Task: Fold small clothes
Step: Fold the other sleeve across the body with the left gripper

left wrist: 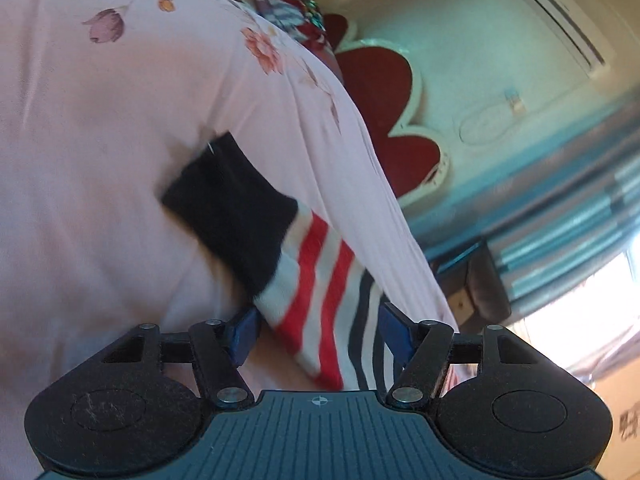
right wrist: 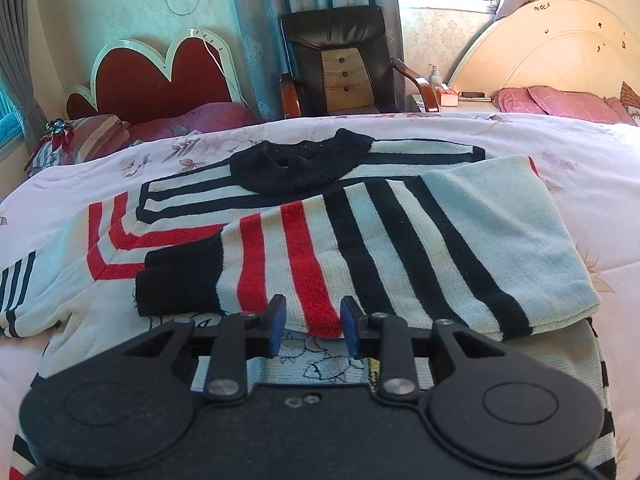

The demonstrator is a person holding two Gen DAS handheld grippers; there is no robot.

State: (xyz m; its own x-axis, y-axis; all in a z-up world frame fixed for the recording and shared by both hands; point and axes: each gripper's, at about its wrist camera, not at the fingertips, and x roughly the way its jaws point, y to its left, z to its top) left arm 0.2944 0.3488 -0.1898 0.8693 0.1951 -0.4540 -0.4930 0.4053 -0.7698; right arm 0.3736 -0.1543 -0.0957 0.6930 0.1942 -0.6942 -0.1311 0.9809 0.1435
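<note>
On the bed (right wrist: 500, 128) | sweater (right wrist: 440, 240) lay flat, right sleeve folded across | left gripper (left wrist: 320, 332) wide around other sleeve (left wrist: 320, 280), pads apart | right gripper (right wrist: 312, 326) narrow, empty | risk: sleeve slipping free mid-swing

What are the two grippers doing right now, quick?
Left gripper: carrying the striped sleeve between its jaws; a firm pinch cannot be told.
Right gripper: open, holding nothing, at the folded sleeve on the sweater.
</note>
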